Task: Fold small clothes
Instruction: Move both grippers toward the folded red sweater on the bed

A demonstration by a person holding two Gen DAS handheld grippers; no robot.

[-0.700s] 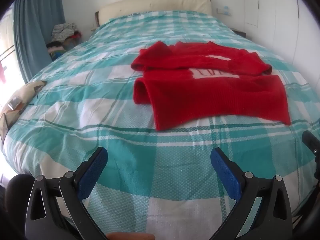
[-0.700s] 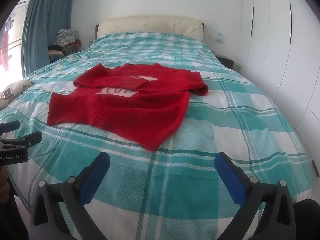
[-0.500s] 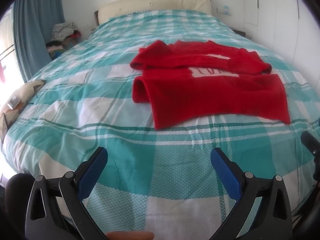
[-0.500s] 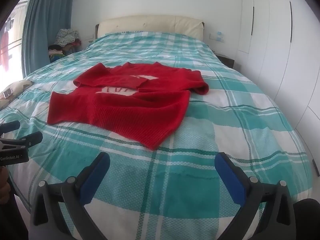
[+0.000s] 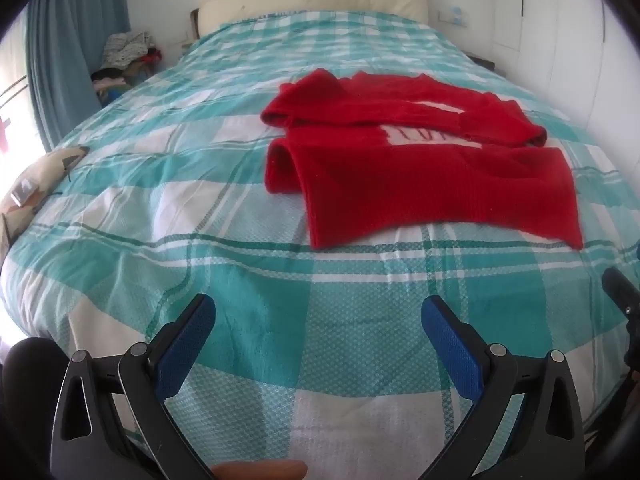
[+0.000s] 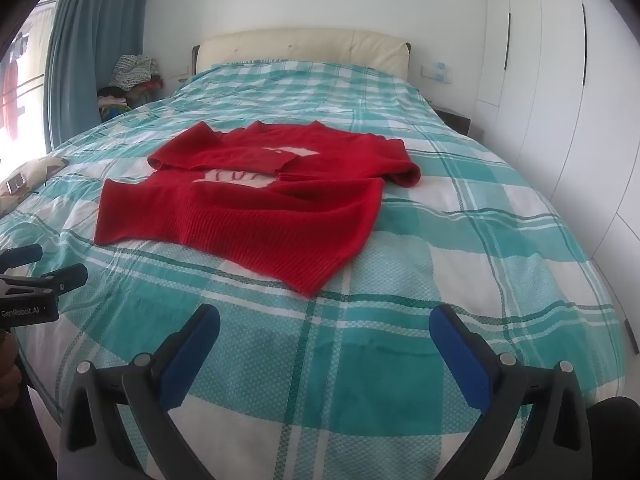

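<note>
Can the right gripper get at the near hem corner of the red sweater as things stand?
Probably yes. The right gripper is open and empty, and only bare checked bedspread lies between it and the red sweater, whose near hem corner points toward it. The left gripper sits off to the side, clear of that path.

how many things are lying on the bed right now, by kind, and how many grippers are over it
red sweater: 1
patterned cushion at the bed's edge: 1
open grippers over the checked bedspread, left gripper and right gripper: 2
total: 4
</note>
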